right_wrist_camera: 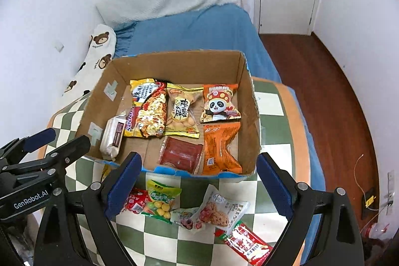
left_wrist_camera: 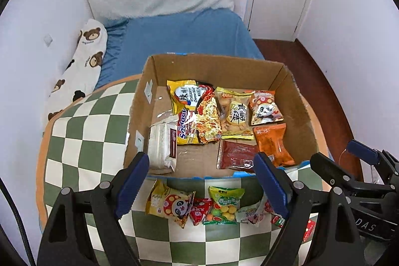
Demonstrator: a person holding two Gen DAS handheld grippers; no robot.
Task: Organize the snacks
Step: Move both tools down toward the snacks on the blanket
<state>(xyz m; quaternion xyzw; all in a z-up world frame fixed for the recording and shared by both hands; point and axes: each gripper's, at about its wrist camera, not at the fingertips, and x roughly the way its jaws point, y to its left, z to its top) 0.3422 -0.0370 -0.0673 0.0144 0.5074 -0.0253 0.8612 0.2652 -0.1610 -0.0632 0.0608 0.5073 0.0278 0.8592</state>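
Both the left hand-held gripper (left_wrist_camera: 202,181) and the right hand-held gripper (right_wrist_camera: 197,181) hang wide open and empty, because several loose packets (right_wrist_camera: 163,201) wait outside the cardboard box (right_wrist_camera: 249,101).

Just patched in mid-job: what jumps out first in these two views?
An open cardboard box on a green-checked blanket dominates, its floor lined with bright snack packets, notably a panda bag at the far right corner. More packets lie loose in front of the box, including green candy. Both the left hand-held gripper and right hand-held gripper hover open, empty.
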